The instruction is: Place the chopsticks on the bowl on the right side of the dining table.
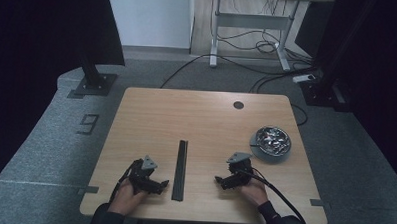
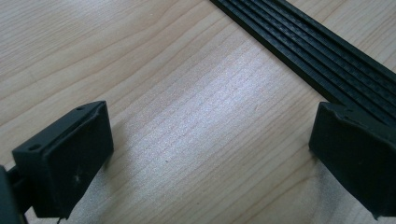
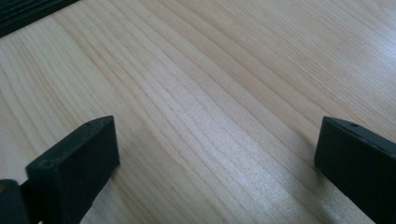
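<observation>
Bowl (image 1: pixel 271 141) far right of grippers, black strip (image 1: pixel 180 169) between them.

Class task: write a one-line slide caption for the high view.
Two open grippers flank a black strip on a wooden table.

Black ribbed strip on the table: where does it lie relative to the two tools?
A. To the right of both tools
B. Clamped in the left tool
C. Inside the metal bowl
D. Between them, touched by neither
D. In the high view the black ribbed strip lies lengthwise between the left tool and the right tool, both open on bare wood.
</observation>
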A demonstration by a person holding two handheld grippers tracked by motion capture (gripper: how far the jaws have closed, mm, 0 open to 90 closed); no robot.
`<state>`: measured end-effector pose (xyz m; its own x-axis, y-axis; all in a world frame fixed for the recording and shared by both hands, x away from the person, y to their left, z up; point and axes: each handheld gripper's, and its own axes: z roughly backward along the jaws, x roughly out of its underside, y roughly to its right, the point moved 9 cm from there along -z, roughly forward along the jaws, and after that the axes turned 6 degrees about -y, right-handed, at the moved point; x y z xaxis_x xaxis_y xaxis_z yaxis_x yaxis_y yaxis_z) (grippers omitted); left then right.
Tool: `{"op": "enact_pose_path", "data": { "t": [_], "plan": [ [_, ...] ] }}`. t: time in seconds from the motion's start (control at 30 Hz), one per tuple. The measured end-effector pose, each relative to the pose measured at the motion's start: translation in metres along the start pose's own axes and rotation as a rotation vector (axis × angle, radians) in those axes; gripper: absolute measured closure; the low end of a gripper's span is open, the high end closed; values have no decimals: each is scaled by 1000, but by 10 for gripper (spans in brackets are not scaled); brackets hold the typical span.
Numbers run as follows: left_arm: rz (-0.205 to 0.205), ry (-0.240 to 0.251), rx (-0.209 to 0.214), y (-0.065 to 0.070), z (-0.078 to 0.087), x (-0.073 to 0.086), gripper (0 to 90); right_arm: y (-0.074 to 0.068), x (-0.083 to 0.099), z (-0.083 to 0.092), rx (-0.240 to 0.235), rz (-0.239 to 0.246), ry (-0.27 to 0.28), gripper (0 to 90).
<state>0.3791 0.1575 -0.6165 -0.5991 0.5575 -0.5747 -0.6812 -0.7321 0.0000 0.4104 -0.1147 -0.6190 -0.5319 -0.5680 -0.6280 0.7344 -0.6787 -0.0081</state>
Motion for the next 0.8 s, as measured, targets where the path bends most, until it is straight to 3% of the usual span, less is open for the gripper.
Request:
{"op": "enact_pose_path", "data": {
  "t": [0.8],
  "plan": [
    [2, 0, -1, 0, 0, 0, 0, -10, -17, 1, -52, -1, -16, 19]
  ]
}}
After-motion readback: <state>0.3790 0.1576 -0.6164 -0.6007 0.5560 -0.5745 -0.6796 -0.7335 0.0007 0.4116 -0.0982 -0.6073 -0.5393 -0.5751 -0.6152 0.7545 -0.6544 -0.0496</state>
